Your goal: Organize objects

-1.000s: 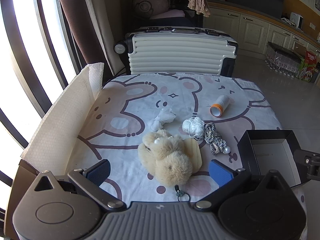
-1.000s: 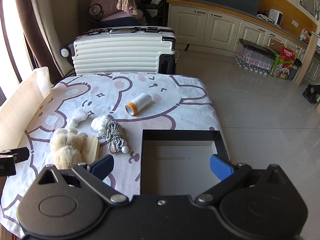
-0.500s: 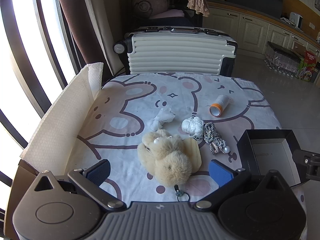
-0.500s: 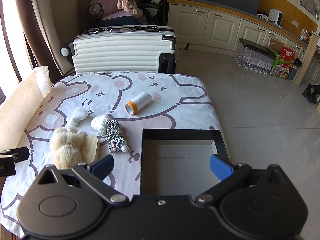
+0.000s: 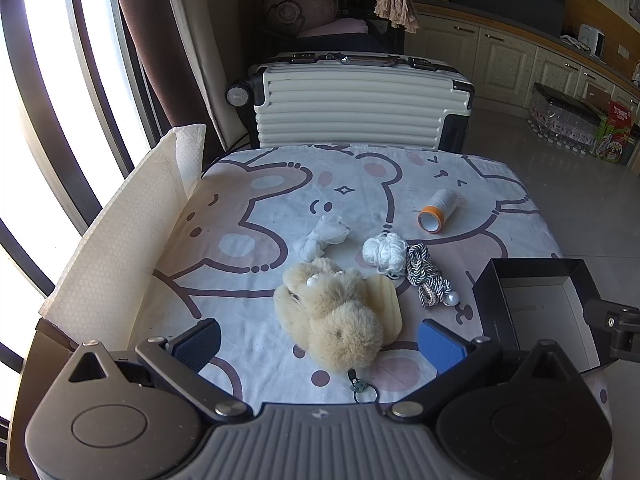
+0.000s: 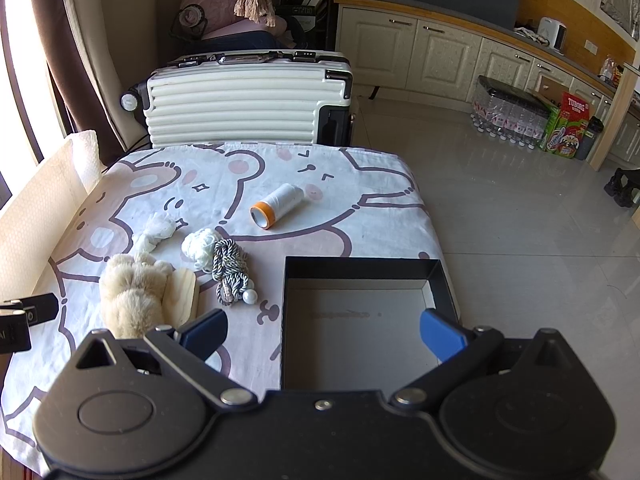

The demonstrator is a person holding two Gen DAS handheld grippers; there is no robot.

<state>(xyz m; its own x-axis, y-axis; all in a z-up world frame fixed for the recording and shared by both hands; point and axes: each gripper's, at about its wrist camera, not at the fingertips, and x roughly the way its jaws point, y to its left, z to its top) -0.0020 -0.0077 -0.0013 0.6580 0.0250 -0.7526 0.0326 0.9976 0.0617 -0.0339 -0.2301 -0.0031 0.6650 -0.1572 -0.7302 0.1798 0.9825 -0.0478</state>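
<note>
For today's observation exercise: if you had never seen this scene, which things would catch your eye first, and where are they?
The fluffy beige plush toy lies near the front of the bear-print cloth, between the open left gripper fingers, partly on a small wooden board. To its right stands an empty black box at the cloth's edge, below the open right gripper. Behind the table stands a ribbed white suitcase.

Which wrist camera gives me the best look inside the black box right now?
The right wrist view. The black box sits straight ahead between the open right gripper fingers, showing its whole bare floor. In the left wrist view the box sits at the right edge, partly hidden by the other gripper.
</note>
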